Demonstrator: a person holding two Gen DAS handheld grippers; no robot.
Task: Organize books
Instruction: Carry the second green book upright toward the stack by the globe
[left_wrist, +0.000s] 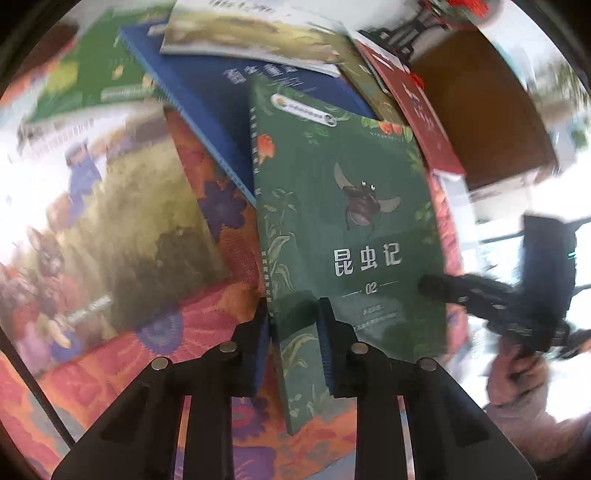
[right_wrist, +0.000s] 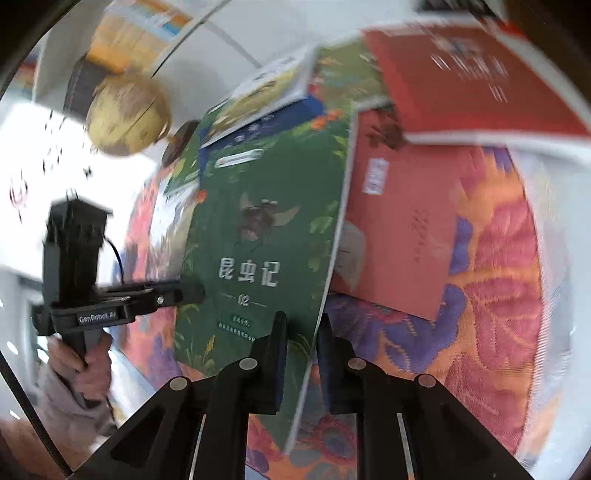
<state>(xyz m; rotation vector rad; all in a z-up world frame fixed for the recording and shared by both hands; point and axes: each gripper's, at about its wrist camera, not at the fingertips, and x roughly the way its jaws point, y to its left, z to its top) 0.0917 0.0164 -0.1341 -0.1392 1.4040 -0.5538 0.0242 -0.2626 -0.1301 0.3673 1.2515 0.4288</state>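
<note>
A dark green book with a beetle on its cover is held up above the table by both grippers. My left gripper is shut on its lower spine edge. My right gripper is shut on its lower page edge; the book fills the middle of the right wrist view. The right gripper shows in the left wrist view at the book's right edge, and the left gripper shows in the right wrist view at its left edge.
Loose books lie on a flowered tablecloth: a blue one, a green one, a picture book, a red one and an orange-red one. A globe stands behind.
</note>
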